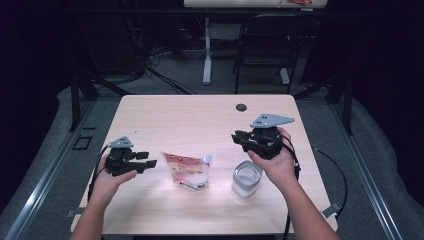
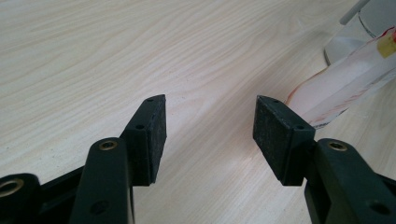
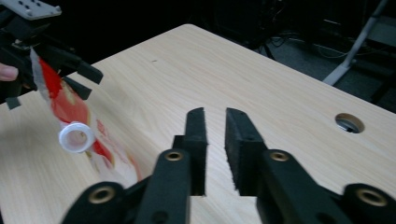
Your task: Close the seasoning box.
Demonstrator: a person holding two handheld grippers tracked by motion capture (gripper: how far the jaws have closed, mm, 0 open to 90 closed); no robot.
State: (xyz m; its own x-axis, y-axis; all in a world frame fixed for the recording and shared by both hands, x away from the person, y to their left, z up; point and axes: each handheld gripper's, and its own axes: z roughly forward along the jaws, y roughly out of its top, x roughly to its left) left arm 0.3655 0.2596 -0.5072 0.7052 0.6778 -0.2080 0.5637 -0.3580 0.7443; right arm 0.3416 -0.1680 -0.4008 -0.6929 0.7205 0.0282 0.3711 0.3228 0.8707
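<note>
Here the pouch (image 1: 186, 171) lies just right of the spread left gripper (image 1: 148, 159) — right gripper (image 1: 238, 138) nearly closed, empty.

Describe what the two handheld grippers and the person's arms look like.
Both the left gripper and the right gripper are matte black, each with two flat jaws faced with dark pads, brass-ringed pivot holes and a grey three-cornered plate on top. A thin black cable trails from each. The forearms show no sleeves.

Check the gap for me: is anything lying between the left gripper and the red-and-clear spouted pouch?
Nothing visible. The left gripper has its fingers open over bare light wooden table, and the red-and-clear plastic spouted pouch lies just beyond them. The clear glass jar sits past the pouch.
</note>
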